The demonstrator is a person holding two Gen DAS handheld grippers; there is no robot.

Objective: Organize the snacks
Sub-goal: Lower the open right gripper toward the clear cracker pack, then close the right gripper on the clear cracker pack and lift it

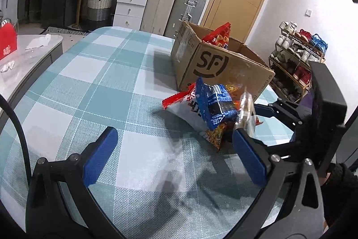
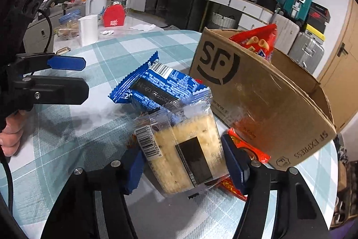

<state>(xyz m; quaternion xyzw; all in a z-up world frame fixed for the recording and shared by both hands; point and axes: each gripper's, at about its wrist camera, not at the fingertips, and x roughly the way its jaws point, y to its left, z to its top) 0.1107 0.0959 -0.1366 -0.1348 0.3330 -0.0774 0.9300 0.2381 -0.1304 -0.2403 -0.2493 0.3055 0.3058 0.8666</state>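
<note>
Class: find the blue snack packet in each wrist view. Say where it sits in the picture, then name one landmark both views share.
Left wrist: the blue packet is right of centre, atop the snack pile in front of the SF box.
Right wrist: the blue packet is near centre, left of the SF box, behind the clear cracker pack.
Shared landmark: the SF box.

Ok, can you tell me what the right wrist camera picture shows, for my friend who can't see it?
The right gripper is closed on a clear packet of pale crackers above a blue checked tablecloth. A blue snack pack lies just behind it, beside an open cardboard box with a red snack bag sticking out. The left gripper hangs open at the left.
</note>
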